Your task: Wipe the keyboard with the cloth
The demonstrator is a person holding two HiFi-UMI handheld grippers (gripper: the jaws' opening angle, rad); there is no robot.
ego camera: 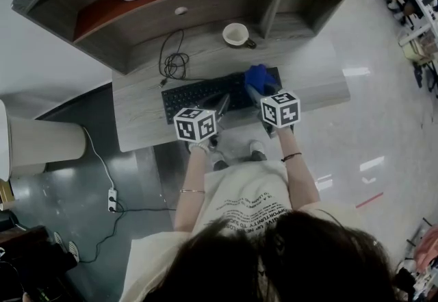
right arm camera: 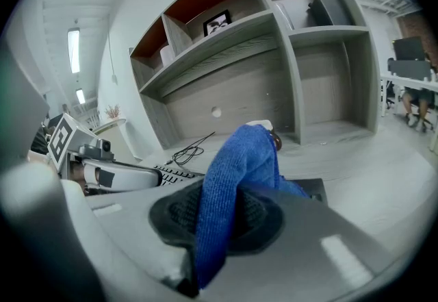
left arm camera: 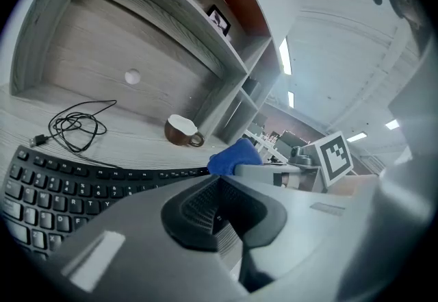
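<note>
Since the wiping happens on the grey wooden worktop [ego camera: 137, 126] below the shelf unit [ego camera: 102, 13], the black keyboard [ego camera: 198, 95] lies along the front edge, within easy reach of both grippers. The left gripper [ego camera: 220, 105] hovers over the keyboard's middle with its fingers [left arm camera: 195, 208] pressed together on nothing. It is probably parked there to steady the keyboard, or simply to be out of the way. The right gripper [ego camera: 254, 93] has its fingers [right arm camera: 171, 215] clamped on the blue cloth [ego camera: 259, 78], which bunches up out of the grip and flops forward over the keyboard's right end, offering a loose fold to the keys. Whether it touches them I cannot tell. Behind, a brown mug [ego camera: 237, 34] and a coiled cable [ego camera: 174, 61] sit well clear of the wiping path.
</note>
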